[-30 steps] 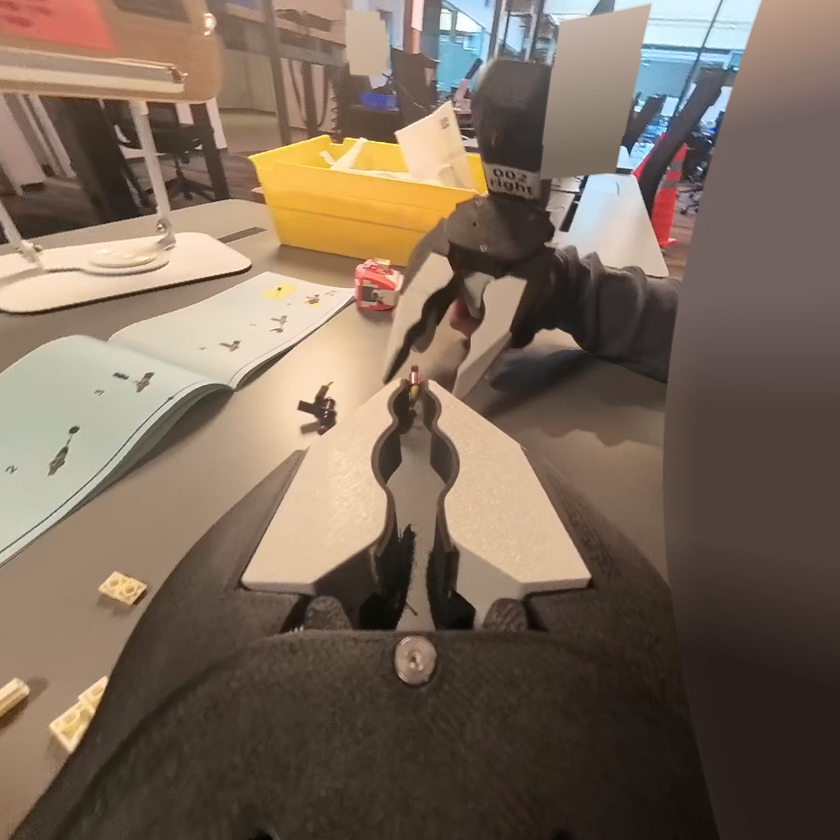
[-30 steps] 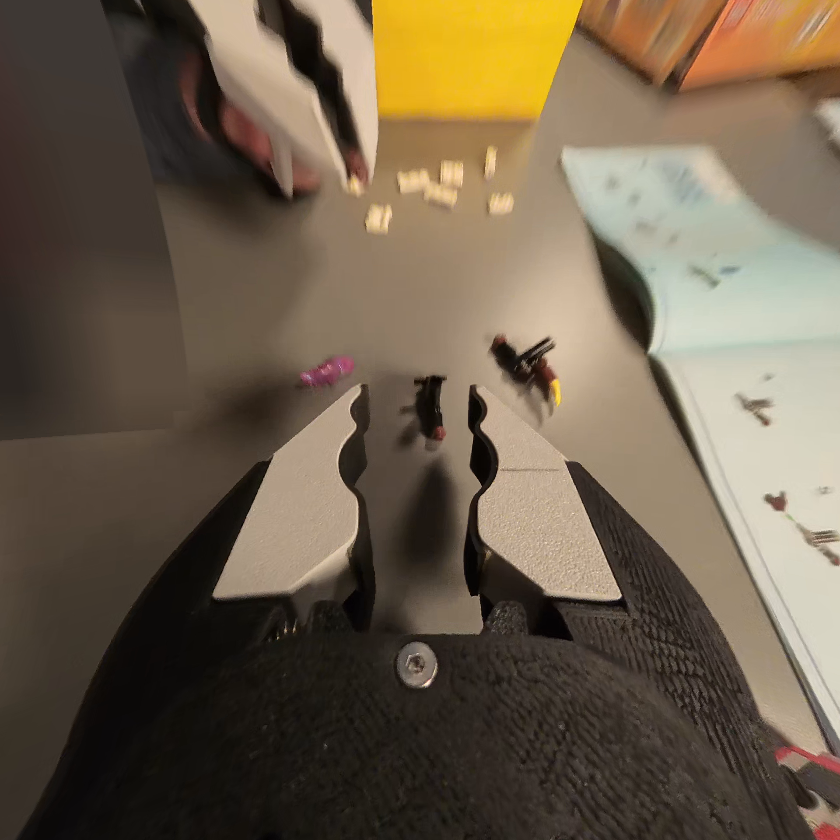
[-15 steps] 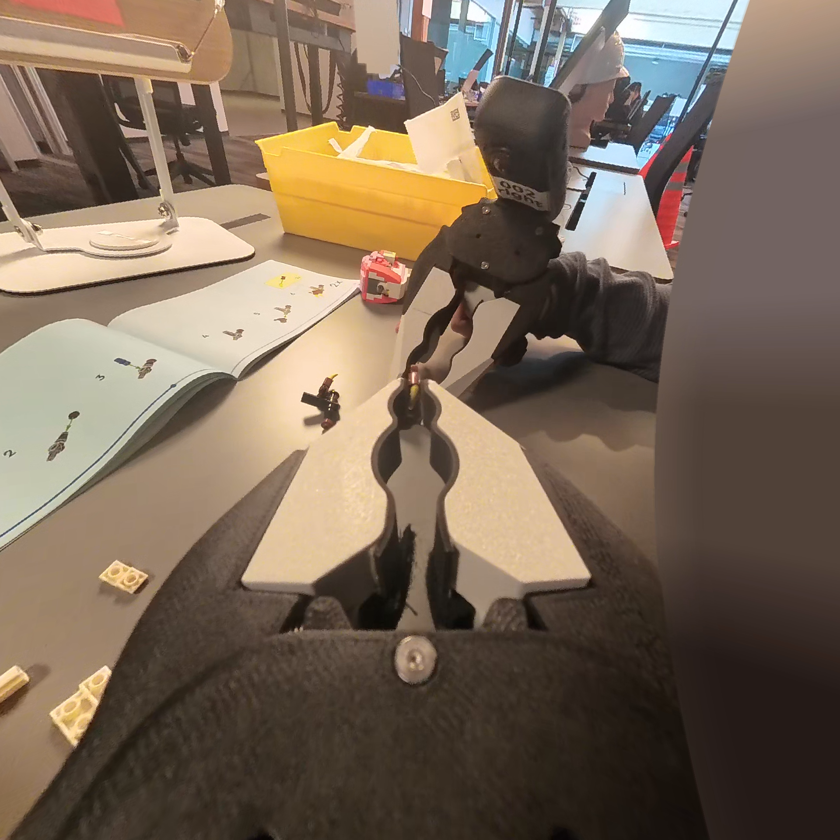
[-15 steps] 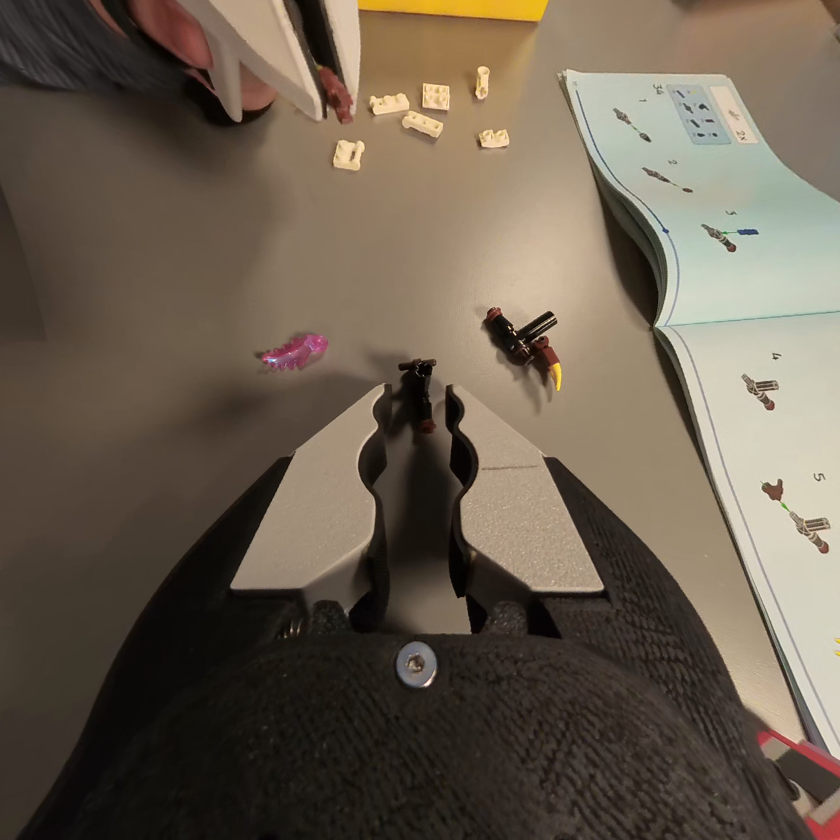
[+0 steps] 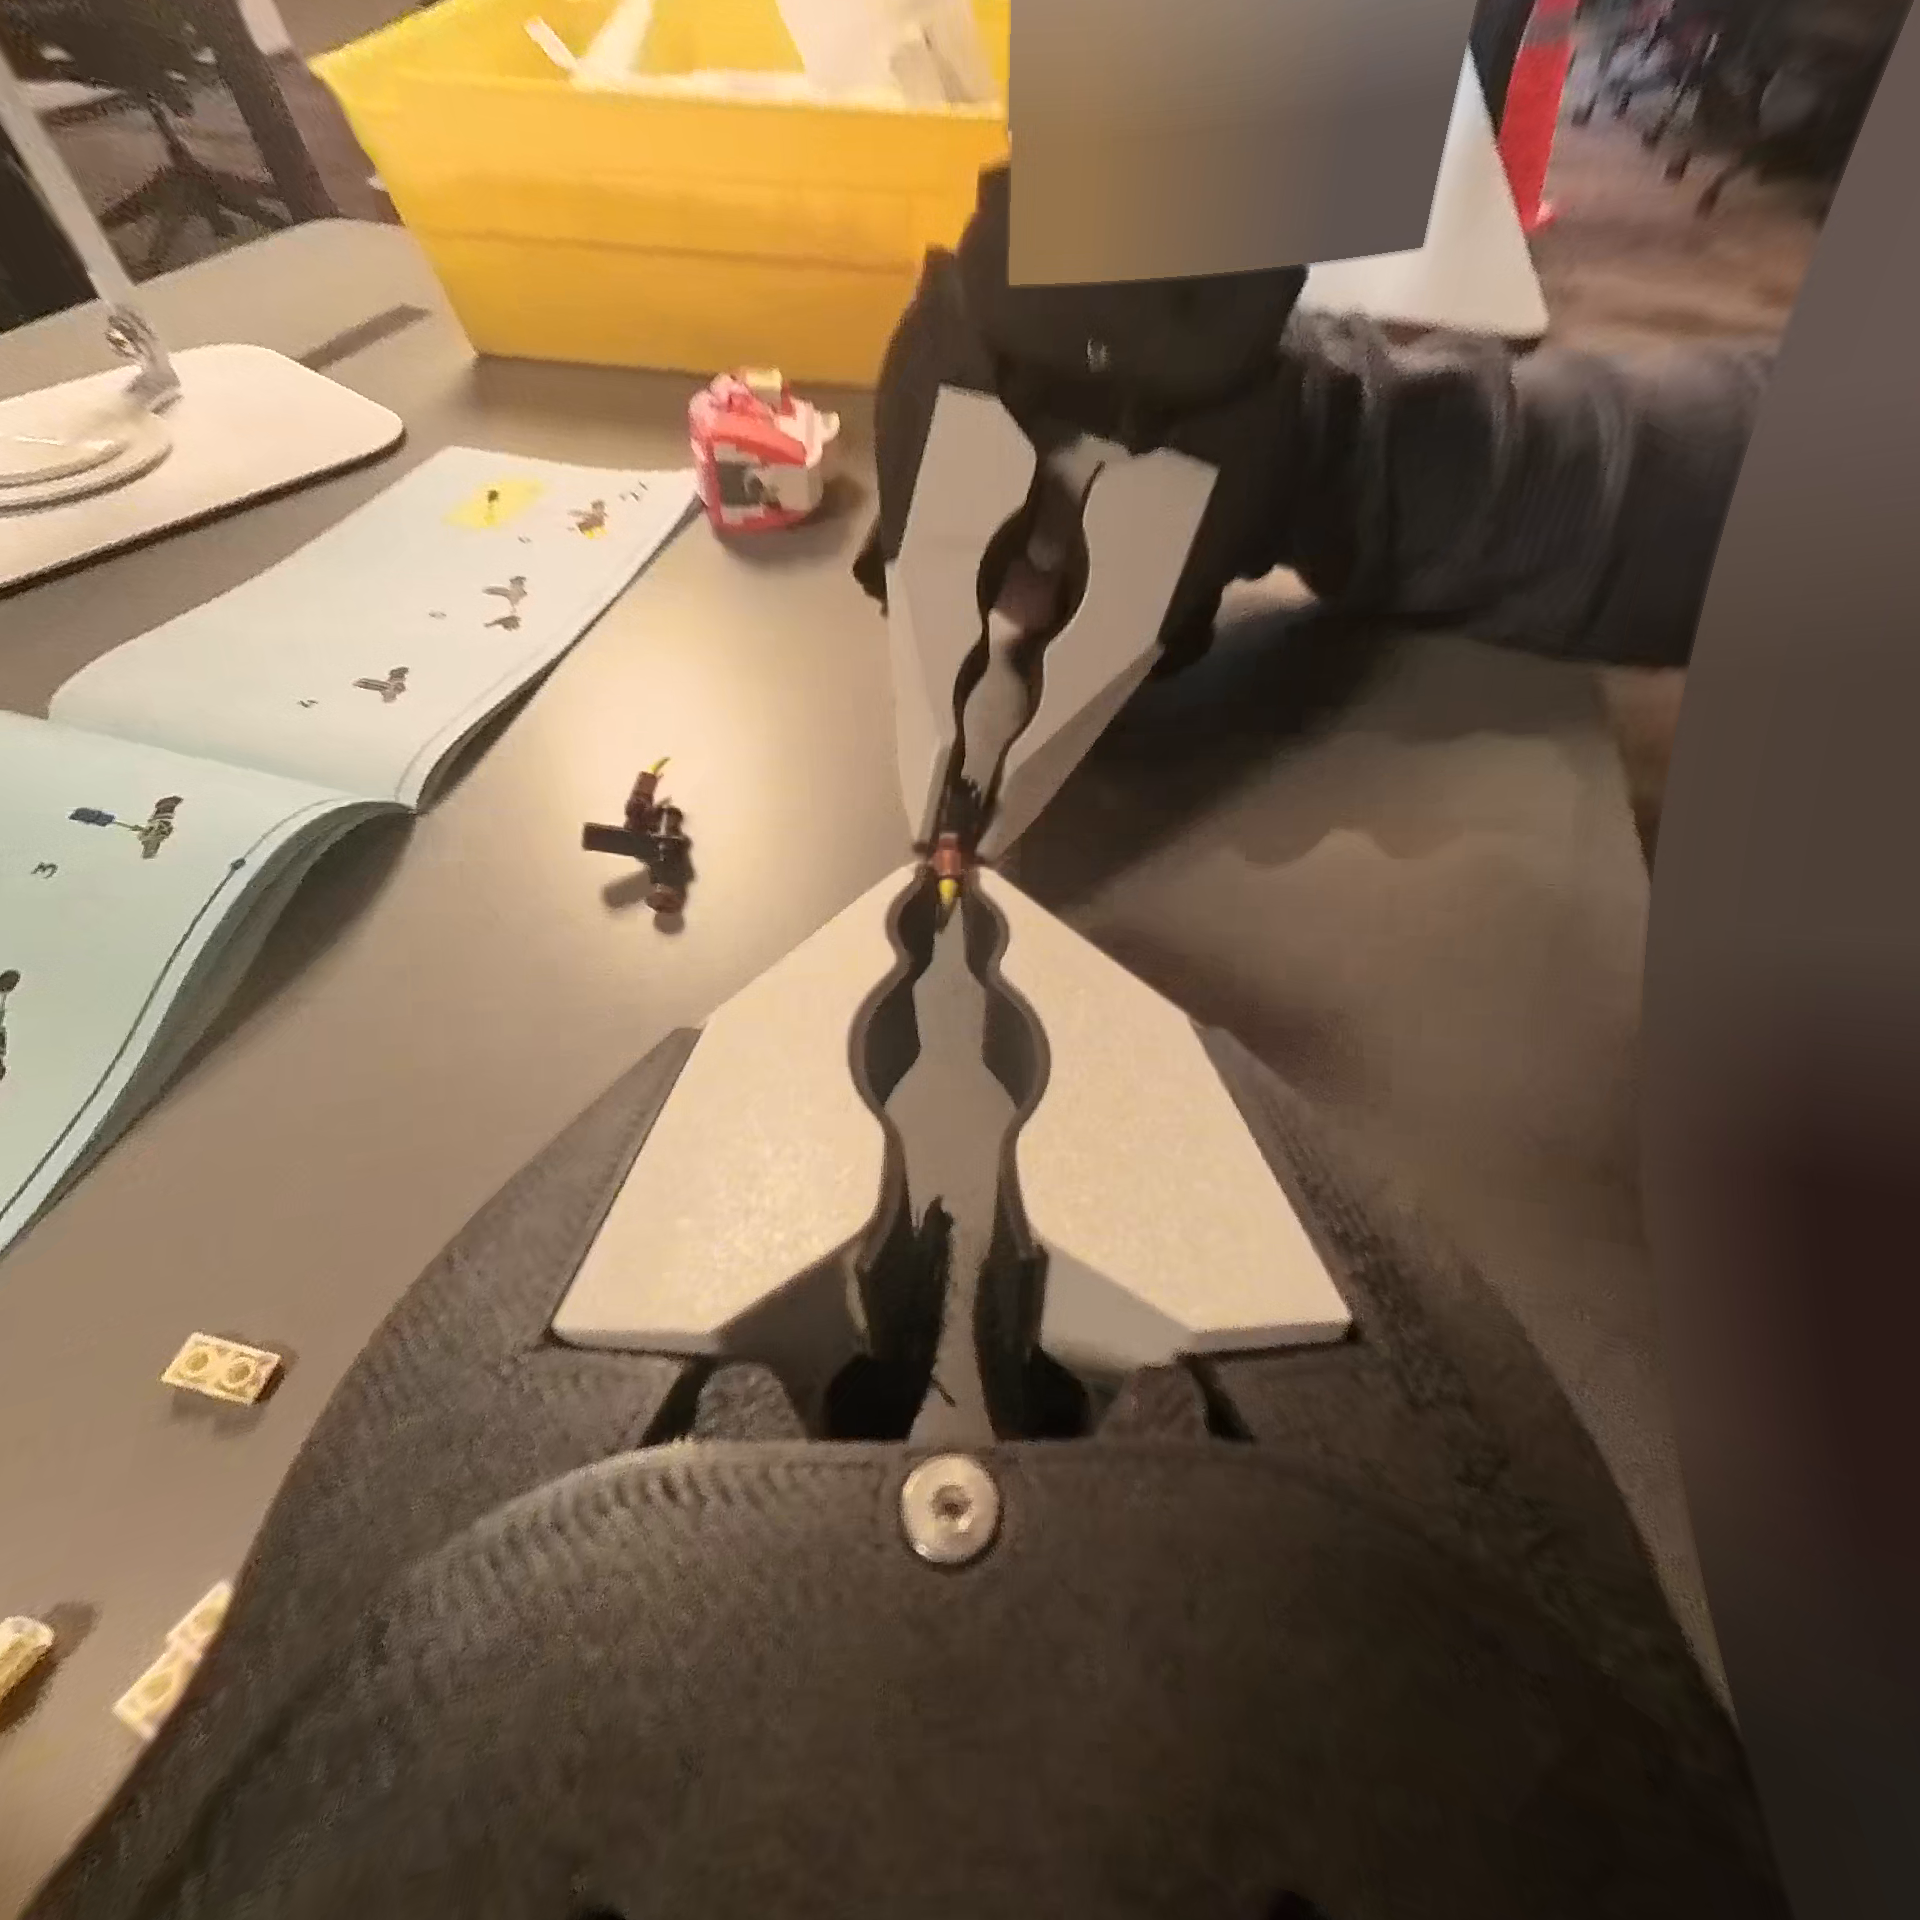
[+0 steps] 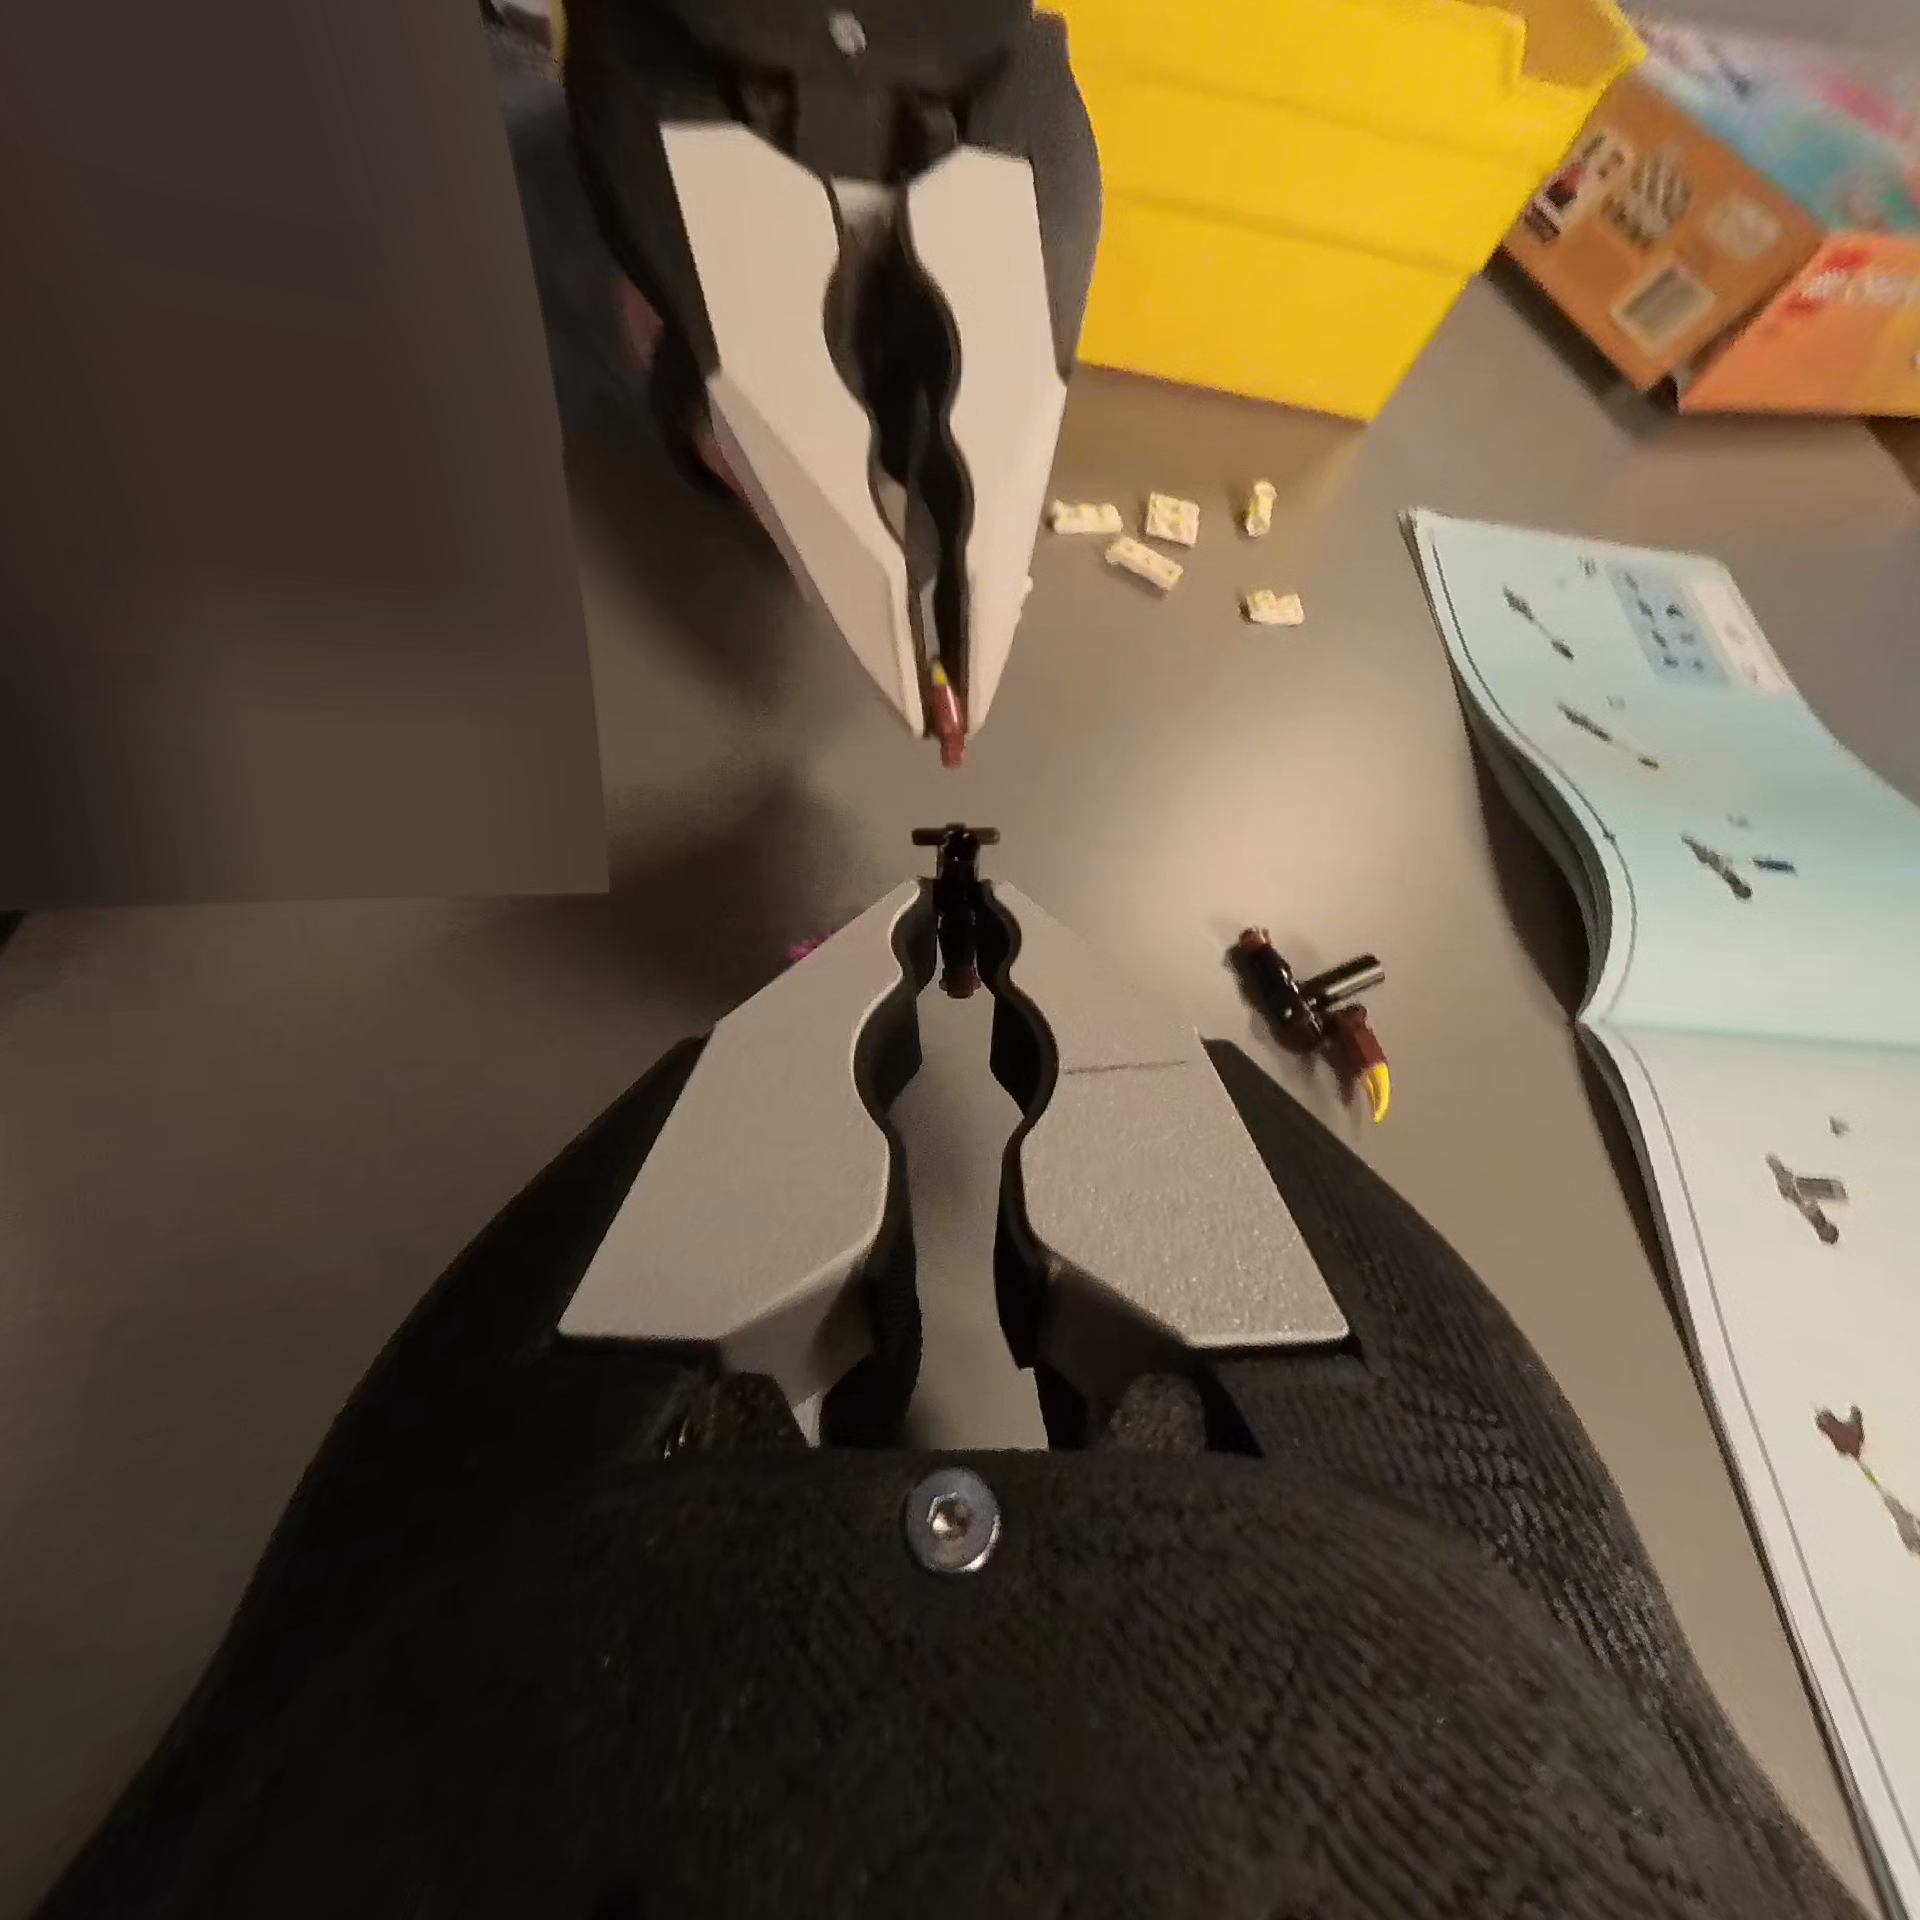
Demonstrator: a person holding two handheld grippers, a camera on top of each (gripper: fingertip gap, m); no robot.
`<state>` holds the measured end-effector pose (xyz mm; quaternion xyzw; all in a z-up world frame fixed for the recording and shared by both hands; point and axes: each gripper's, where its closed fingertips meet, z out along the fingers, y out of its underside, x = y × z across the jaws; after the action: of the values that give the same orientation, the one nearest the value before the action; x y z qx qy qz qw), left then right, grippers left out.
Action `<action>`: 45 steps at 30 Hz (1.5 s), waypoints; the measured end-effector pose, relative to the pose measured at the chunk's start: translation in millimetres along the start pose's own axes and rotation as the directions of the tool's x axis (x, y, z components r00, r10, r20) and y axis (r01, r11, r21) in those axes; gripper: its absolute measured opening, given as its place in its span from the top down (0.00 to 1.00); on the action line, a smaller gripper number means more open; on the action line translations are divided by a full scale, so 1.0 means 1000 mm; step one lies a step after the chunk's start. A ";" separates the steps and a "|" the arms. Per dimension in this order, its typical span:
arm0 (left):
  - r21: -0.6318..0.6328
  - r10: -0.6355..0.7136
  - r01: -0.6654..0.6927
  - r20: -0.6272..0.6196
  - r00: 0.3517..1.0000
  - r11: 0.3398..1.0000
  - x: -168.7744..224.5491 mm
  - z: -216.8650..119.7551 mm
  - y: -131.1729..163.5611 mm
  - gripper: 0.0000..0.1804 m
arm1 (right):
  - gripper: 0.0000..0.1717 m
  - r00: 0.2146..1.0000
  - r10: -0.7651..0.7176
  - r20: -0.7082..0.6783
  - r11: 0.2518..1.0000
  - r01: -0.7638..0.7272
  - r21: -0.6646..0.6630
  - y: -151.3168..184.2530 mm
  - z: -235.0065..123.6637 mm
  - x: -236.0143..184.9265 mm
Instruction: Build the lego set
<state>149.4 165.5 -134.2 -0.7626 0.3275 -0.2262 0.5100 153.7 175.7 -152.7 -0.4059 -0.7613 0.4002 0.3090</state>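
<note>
Nearest in, the right gripper is clamped on a thin black piece with a small crossbar at its front end, which sticks out past the fingertips, probably so that end stays free to meet something. Facing it tip to tip, the left gripper is pinched on a tiny brown-and-yellow piece, brown end poking forward. In the right wrist view the two held pieces sit close but apart, roughly in line; in the left wrist view they overlap, so contact can't be told there. Both look held up off the grey table.

Just beside the right gripper lies a loose black and brown assembly with a yellow claw. A bit further there's the open booklet, then a scatter of cream bricks, and at the far end a yellow bin and cardboard boxes. Nothing sits between the two tips.
</note>
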 end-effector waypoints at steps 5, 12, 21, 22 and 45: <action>-0.017 0.026 -0.027 -0.019 0.999 0.999 0.004 0.001 0.003 0.98 | 0.97 0.998 -0.060 0.023 0.997 0.059 0.043 -0.010 -0.002 -0.009; -0.019 0.031 -0.032 -0.046 0.998 0.999 0.007 0.000 0.003 0.98 | 0.97 0.996 -0.075 0.041 0.996 0.073 0.052 -0.012 0.000 -0.013; -0.015 0.029 -0.030 -0.072 0.997 0.999 0.010 -0.001 0.003 0.98 | 0.97 0.995 -0.083 0.053 0.995 0.080 0.063 -0.013 0.001 -0.016; -0.020 0.032 -0.033 -0.075 0.997 0.999 0.011 -0.001 0.004 0.98 | 0.97 0.995 -0.080 0.058 0.995 0.077 0.064 -0.013 0.001 -0.016; -0.136 0.121 -0.127 -0.056 0.991 0.983 0.010 0.002 0.022 0.98 | 0.98 0.991 -0.118 0.058 0.993 0.119 -0.023 -0.001 0.013 -0.019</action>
<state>151.7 153.8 -155.2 -0.7688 0.4013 -0.1886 0.4609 151.9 154.1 -161.2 -0.3524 -0.7977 0.3824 0.3053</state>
